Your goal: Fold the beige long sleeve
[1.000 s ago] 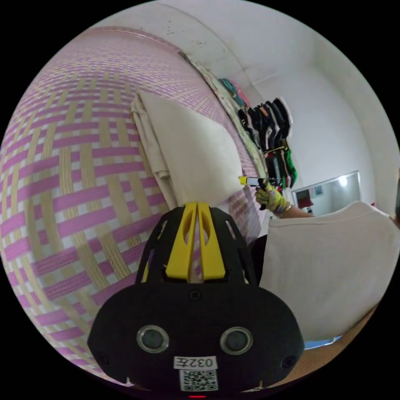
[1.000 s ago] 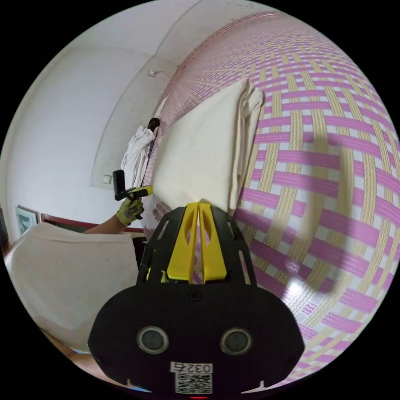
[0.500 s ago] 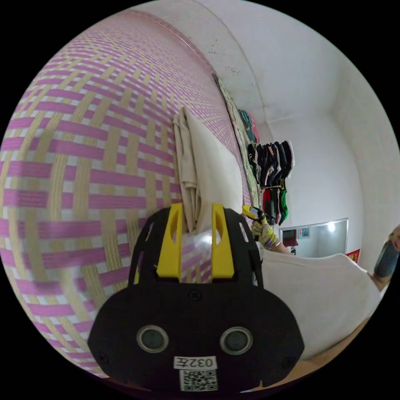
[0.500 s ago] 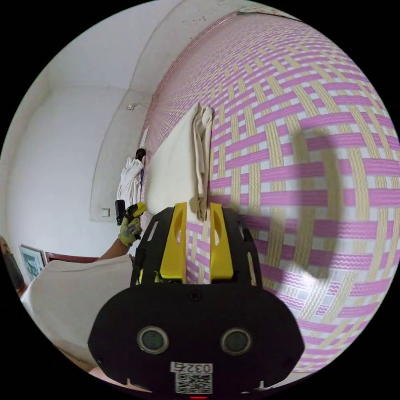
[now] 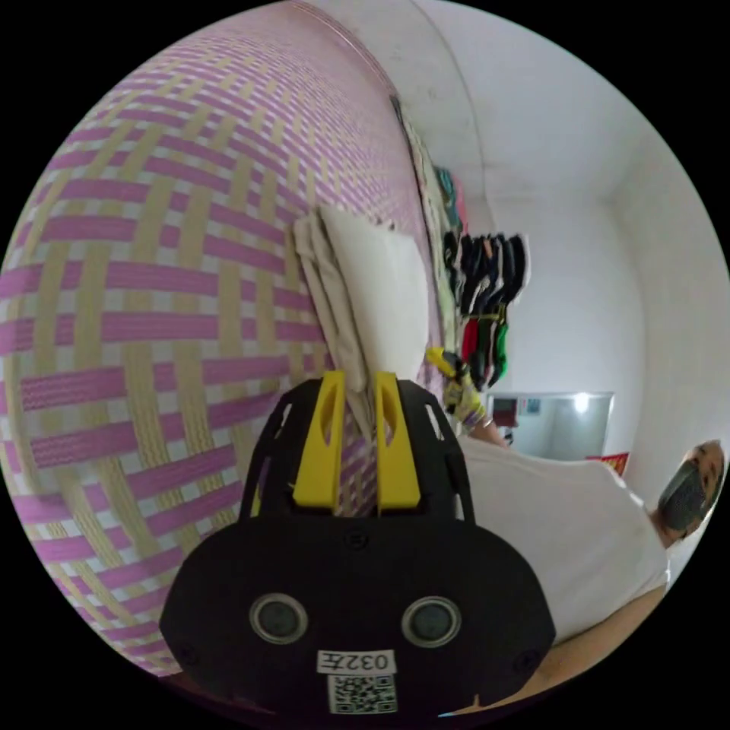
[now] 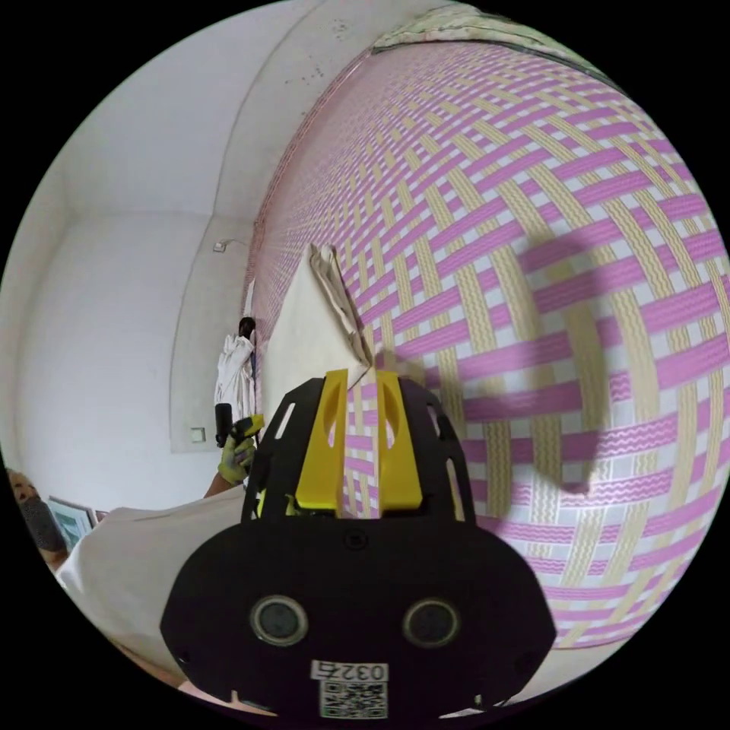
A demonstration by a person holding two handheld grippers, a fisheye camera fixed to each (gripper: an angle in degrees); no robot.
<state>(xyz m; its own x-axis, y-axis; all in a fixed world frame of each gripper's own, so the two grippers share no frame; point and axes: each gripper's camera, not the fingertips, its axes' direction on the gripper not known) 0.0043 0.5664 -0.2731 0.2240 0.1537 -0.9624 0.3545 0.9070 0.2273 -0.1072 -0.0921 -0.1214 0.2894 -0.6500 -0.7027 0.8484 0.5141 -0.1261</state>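
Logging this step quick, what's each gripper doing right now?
Left gripper: partly open around the folded beige long sleeve's corner, not clamped.
Right gripper: partly open at its other corner.

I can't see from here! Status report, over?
Left gripper and right gripper partly open at the folded edge. Beige long sleeve flat on the woven mat. Nothing blocking.

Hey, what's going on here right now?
A person in a white shirt is folding a beige long-sleeve garment on a pink and tan woven mat. The garment lies folded into a compact stack. The left claw sits at one near corner with cloth between its jaws; whether they press it isn't clear. The right claw is at the other near corner, its jaws parted and not gripping.
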